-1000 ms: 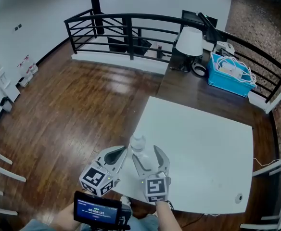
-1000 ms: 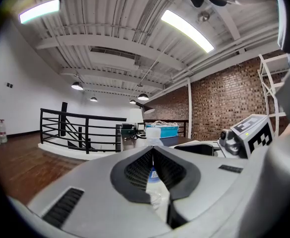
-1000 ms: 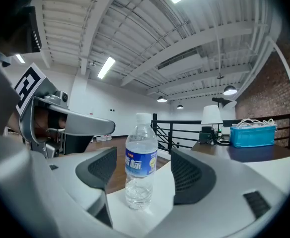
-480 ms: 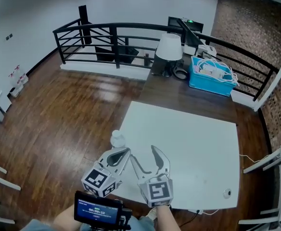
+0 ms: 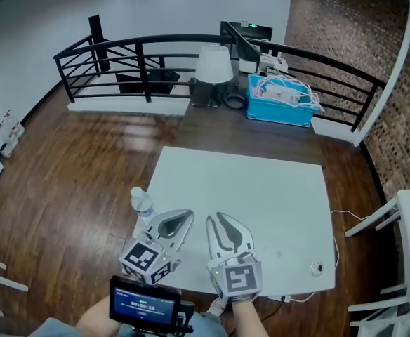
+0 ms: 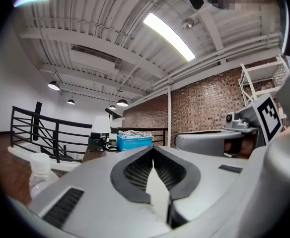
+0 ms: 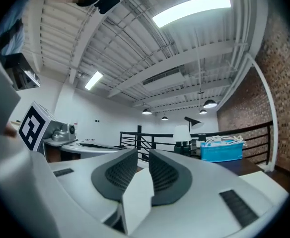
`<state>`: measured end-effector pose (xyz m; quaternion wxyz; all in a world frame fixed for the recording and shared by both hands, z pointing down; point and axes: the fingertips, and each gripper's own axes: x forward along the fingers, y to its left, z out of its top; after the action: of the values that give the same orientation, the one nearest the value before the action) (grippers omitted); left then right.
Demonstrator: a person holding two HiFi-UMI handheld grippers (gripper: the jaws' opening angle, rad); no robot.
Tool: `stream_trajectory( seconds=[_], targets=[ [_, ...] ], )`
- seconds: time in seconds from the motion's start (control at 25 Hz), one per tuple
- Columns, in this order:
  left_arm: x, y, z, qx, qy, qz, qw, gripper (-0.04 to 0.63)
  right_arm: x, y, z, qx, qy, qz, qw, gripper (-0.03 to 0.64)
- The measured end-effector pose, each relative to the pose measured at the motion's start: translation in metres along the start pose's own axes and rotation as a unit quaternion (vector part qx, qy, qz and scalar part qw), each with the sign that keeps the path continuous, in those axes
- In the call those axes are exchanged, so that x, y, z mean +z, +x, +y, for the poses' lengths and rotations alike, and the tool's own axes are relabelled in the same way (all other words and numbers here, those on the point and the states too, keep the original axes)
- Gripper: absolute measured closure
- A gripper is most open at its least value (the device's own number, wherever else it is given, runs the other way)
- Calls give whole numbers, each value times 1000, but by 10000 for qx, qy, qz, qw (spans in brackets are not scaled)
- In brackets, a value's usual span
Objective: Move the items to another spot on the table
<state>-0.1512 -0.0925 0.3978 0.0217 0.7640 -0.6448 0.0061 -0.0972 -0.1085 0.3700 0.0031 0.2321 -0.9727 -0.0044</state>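
Note:
A clear plastic bottle [image 5: 142, 206] with a white cap stands at the left edge of the white table [image 5: 261, 188]; it also shows low on the left as the bottle [image 6: 38, 171] in the left gripper view. My left gripper [image 5: 188, 215] hovers just right of it, jaws shut and empty, the left gripper [image 6: 153, 158] tips meeting. Beside it my right gripper [image 5: 213, 220] is closing: a narrow gap remains at the right gripper [image 7: 143, 156] with nothing in it.
A small round object [image 5: 316, 267] lies near the table's front right corner, next to a cable. Behind the table a dark desk carries a white lamp [image 5: 213, 64] and a blue basket [image 5: 281, 102] of cables. A black railing [image 5: 121, 55] runs behind.
Both grippers have moved right over the table, away from the bottle, which was between them a second ago. The right gripper's jaws have gone from wide apart to nearly together.

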Motion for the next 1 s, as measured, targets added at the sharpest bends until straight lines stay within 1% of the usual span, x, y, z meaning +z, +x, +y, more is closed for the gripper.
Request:
stream_trajectory(
  seconds=[0.12, 0.2, 0.32, 0.44, 0.6, 0.76, 1.0],
  targets=[
    [7, 14, -22, -206, -25, 59, 9998, 589, 3, -13, -19, -214, 25, 14, 9998, 587],
    [11, 23, -32, -299, -17, 67, 9995, 589, 5, -20, -31, -283, 95, -26, 9996, 614],
    [16, 35, -43, -378, -75, 72, 9992, 589, 6, -27, -46, -305, 176, -56, 9994, 614],
    [15, 42, -44, -387, -55, 6, 9992, 589, 6, -30, -55, -311, 172, -48, 9994, 614],
    [16, 44, -50, -454, -57, 23, 9989, 589, 7, -31, -59, -335, 90, -38, 9994, 614],
    [19, 46, -48, -377, -105, -26, 9992, 589, 7, -31, -62, -379, 58, -43, 9993, 614],
    [18, 41, -52, -417, -45, 1, 9991, 589, 5, -31, -61, -387, 62, -35, 9992, 614]
  ],
)
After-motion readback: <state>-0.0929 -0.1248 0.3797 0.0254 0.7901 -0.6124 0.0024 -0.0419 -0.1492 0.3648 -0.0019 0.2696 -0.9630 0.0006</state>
